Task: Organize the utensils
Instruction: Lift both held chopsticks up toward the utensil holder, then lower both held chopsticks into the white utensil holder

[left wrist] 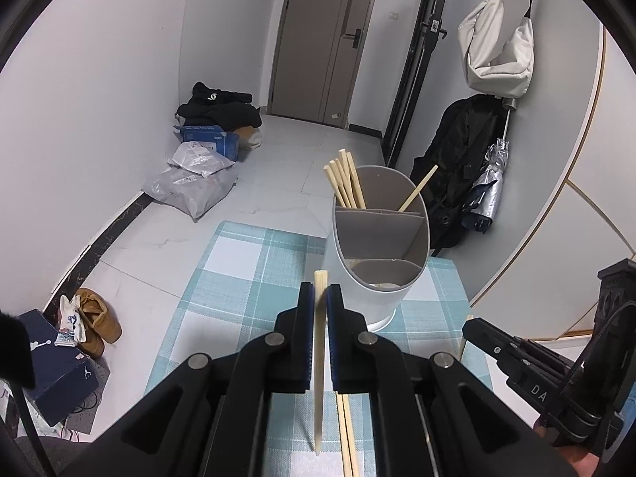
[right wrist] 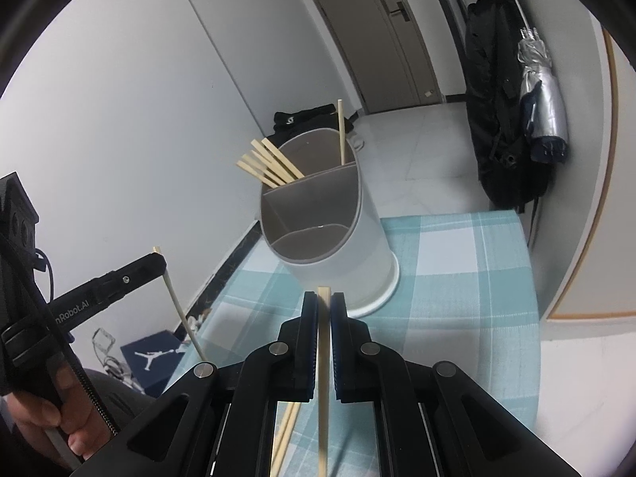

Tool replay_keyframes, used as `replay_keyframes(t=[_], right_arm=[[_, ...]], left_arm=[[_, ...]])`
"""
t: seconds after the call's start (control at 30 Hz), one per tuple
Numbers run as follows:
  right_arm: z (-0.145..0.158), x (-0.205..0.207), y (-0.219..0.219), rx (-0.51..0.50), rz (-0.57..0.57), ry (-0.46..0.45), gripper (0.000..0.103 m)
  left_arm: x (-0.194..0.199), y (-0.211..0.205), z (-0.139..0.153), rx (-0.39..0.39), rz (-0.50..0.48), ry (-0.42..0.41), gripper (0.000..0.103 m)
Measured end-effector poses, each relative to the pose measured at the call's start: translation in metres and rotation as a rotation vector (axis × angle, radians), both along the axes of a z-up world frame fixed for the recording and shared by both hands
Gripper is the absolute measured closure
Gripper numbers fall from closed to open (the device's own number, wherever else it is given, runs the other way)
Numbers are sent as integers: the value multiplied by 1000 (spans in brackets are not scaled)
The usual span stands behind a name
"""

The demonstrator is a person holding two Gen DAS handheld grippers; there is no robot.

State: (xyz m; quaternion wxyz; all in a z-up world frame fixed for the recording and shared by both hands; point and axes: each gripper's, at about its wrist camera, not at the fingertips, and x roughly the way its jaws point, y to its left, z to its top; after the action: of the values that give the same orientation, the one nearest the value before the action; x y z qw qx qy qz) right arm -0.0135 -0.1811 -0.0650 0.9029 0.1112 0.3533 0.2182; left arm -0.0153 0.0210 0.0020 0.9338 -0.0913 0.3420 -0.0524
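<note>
1. Our left gripper is clamped on one pale wooden chopstick, square end poking up past the blue pads, tapered tip hanging down toward the checked cloth. Our right gripper is closed the same way on a second pale wooden chopstick.

2. Both held sticks sit on the near side of the white oval plastic utensil holder with grey dividers, short of its rim, so neither is delivered yet.

3. We judge the task well under way: a bundle of about five chopsticks leans out of the holder's far-left compartment, and a single chopstick stands in the far-right compartment.

4. The two nearer compartments look mostly bare; something pale shows at the bottom of the nearest one, but we cannot tell what it is.

5. Still left: dropping the two gripped sticks into the holder, plus a pair of loose chopsticks lying on the teal-and-white plaid tablecloth on the near side of the holder, under our left gripper.

6. The holder stands upright on the cloth, toward the table's far edge.
</note>
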Motion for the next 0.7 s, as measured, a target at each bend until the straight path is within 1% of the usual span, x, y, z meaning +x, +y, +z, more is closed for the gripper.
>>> replay_keyframes(t=[0.27, 0.5, 0.7], right_arm=[[14, -8, 1, 3, -5, -68, 98], [25, -8, -2, 44, -3, -109, 98], [32, -5, -6, 84, -4, -128, 98]], left_arm=[[-6, -5, 15, 3, -36, -33, 100], [-3, -11, 32, -3, -65, -61, 100], [4, -17, 42, -8, -89, -76, 100]])
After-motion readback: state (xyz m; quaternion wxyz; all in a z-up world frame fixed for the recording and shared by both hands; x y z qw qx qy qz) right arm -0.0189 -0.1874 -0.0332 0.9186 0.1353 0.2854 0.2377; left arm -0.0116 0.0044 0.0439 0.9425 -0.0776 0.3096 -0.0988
